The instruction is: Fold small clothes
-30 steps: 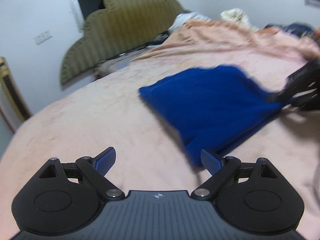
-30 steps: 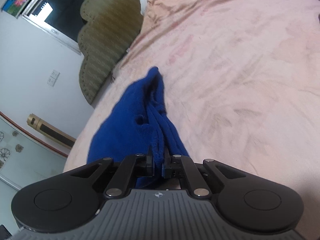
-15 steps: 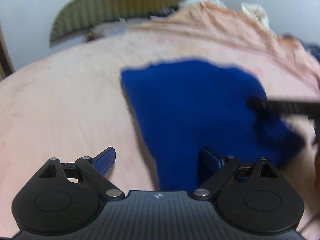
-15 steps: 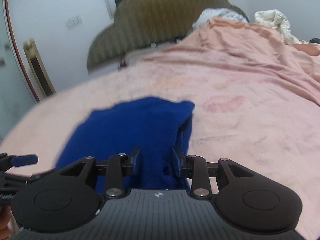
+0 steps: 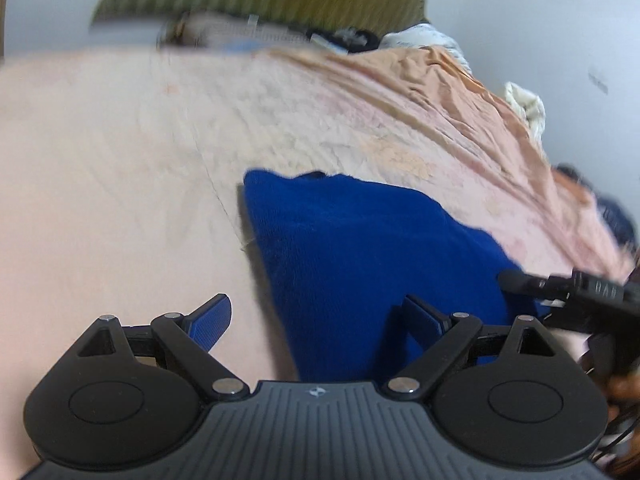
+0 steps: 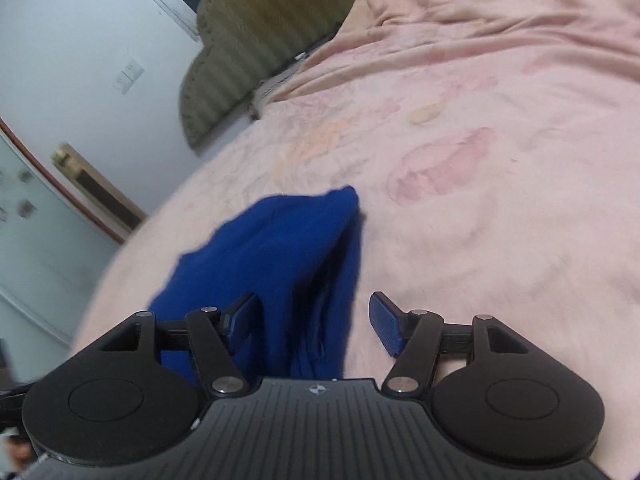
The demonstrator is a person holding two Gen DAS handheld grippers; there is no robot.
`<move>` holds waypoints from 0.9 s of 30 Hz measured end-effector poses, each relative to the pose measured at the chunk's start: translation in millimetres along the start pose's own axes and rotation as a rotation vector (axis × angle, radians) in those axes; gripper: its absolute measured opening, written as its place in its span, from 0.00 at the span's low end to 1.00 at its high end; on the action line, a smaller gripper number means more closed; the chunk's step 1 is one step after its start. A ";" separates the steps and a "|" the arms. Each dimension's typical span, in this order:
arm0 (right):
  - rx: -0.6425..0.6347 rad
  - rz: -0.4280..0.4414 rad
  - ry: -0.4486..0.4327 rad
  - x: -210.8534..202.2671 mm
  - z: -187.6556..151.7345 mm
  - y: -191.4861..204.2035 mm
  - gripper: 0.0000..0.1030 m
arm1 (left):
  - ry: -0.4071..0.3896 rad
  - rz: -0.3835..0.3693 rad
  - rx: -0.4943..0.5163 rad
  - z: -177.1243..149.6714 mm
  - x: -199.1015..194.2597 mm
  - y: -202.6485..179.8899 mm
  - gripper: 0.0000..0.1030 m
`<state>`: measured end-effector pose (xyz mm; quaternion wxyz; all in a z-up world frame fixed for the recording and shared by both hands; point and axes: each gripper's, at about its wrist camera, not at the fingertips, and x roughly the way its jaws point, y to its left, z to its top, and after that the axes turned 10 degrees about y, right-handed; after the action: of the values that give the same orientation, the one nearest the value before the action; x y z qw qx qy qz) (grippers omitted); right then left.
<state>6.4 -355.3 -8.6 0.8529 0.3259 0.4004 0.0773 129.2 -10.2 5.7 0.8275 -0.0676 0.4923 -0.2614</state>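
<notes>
Released since a second ago: right gripper (image 6: 314,322) now spread over soft, limp dark-blue knitted garment (image 5: 360,256) on pink bed (image 5: 120,160); left gripper (image 5: 316,320) likewise spread. Best pinched at garment's near hem.

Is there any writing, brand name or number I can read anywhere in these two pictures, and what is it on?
No readable words or numbers.
Small white emblem on the left gripper body: a logo, no letters.
Same emblem on the right gripper body: no letters.
Pale marks on the right gripper's side, seen from the left wrist: too blurred to read.
Wall switch plate: no legible marking.
Blue garment: no label showing.
</notes>
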 end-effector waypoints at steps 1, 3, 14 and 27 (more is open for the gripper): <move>0.002 0.023 0.013 4.5 6.8 -2.4 0.66 | 0.024 -0.057 -0.051 6.9 9.0 9.1 0.90; -0.020 0.058 0.036 14.6 18.6 -0.7 0.66 | 0.002 -0.119 -0.100 13.2 15.9 16.4 0.91; -0.114 0.153 0.102 74.7 68.9 7.2 0.28 | 0.020 -0.233 -0.186 57.8 58.6 35.5 0.23; -0.210 -0.041 -0.122 54.0 81.5 37.1 0.13 | -0.151 0.171 0.171 96.5 55.6 -23.4 0.13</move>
<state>107.0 -345.5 18.2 0.9066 0.2309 0.3438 0.0813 223.8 -71.9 19.9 0.8842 0.0260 0.4085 -0.2249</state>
